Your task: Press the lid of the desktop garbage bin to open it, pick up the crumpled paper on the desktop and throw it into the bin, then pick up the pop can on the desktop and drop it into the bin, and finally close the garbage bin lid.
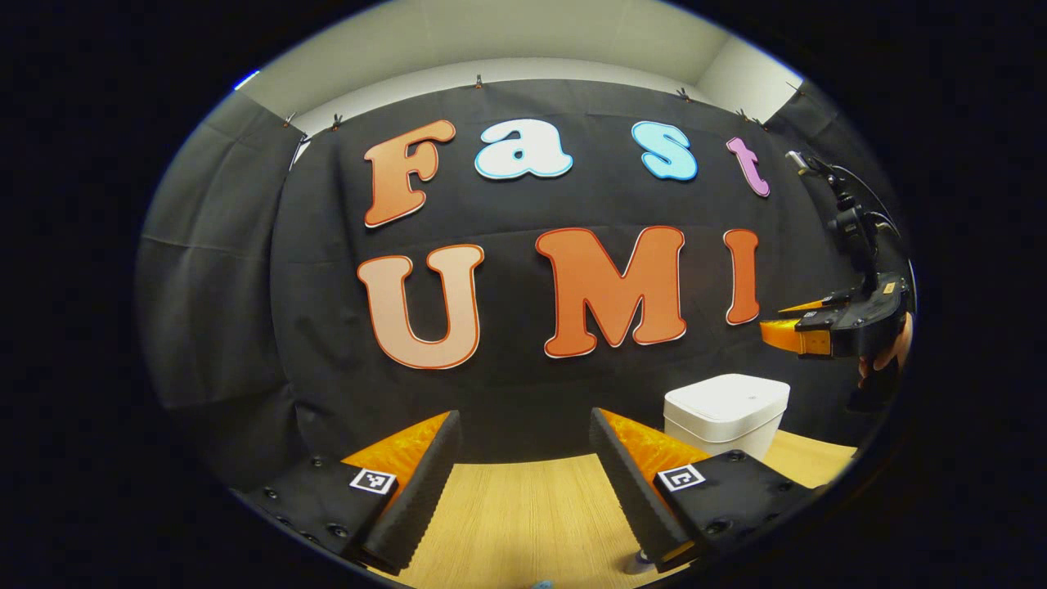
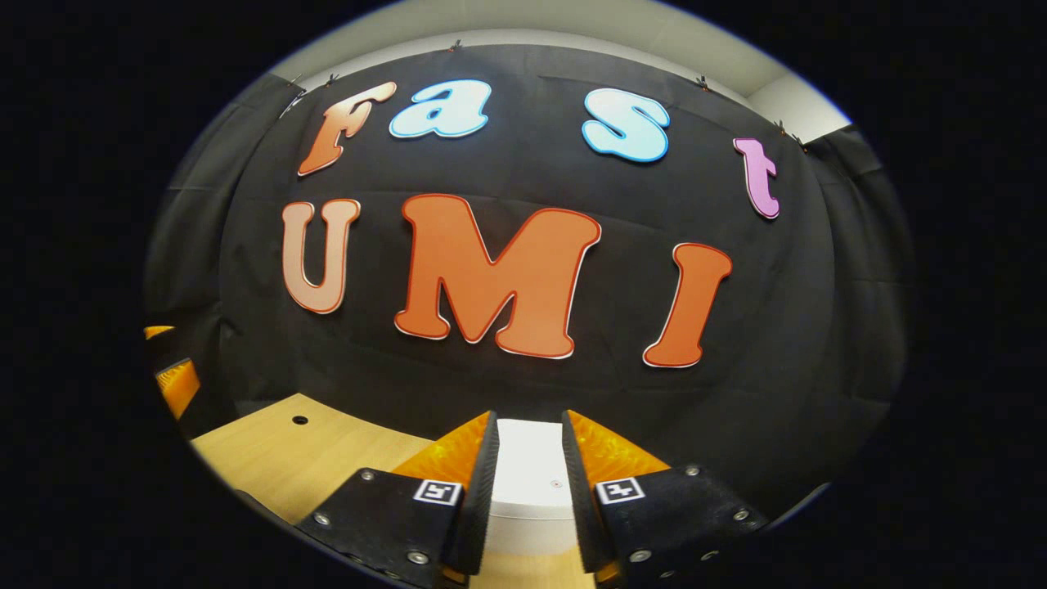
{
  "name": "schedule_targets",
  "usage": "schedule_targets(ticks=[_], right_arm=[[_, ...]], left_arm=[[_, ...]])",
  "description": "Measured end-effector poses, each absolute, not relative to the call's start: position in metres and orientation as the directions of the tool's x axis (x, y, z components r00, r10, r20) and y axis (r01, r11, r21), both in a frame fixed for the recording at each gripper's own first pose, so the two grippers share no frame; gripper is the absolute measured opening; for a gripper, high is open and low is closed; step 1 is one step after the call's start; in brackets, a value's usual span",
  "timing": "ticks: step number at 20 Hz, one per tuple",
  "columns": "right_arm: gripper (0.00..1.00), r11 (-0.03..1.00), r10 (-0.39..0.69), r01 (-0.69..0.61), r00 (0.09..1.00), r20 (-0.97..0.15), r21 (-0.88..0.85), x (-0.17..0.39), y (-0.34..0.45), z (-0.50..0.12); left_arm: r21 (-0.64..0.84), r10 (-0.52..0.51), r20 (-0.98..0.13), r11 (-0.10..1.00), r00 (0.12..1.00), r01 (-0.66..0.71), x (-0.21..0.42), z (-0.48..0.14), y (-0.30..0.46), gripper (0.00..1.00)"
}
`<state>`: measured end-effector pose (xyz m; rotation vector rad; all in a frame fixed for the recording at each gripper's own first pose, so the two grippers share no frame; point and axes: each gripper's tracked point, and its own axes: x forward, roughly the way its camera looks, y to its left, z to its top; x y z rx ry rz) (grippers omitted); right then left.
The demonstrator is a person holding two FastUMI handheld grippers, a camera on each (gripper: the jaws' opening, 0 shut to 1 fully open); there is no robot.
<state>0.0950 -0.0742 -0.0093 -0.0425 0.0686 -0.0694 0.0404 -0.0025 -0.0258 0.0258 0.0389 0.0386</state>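
Garbage bin lid shut, beneath right tongs, fingers parted

White garbage bin upright on wooden desktop, lid closed, flat, rounded corners, near black cloth wall.

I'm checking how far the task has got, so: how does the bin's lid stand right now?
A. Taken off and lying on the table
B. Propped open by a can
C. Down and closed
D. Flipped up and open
C: in the left gripper view the white bin has its lid lying flat on top, and the right gripper view shows that flat lid between the right gripper fingers.
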Motion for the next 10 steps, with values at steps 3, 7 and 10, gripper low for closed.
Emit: schedule_targets(ticks=[3, 7, 10], right_arm=[[0.22, 0.997, -0.074, 0.071, 0.991, -0.108, -0.034, 0.111, -0.091, -0.024], [0.06, 0.998, -0.067, 0.066, 0.986, -0.151, -0.007, 0.128, -0.103, -0.046], [0.01, 1.000, -0.023, 0.025, 0.980, -0.200, 0.010, 0.136, -0.101, -0.066]], left_arm=[[0.040, 0.066, -0.051, 0.997, 0.997, -0.064, 0.042, -0.028, -0.007, 1.00], [0.063, 0.106, -0.064, 0.993, 0.992, -0.103, 0.041, -0.031, -0.008, 1.00], [0.073, 0.135, -0.079, 0.989, 0.988, -0.129, 0.038, -0.034, -0.008, 1.00]])
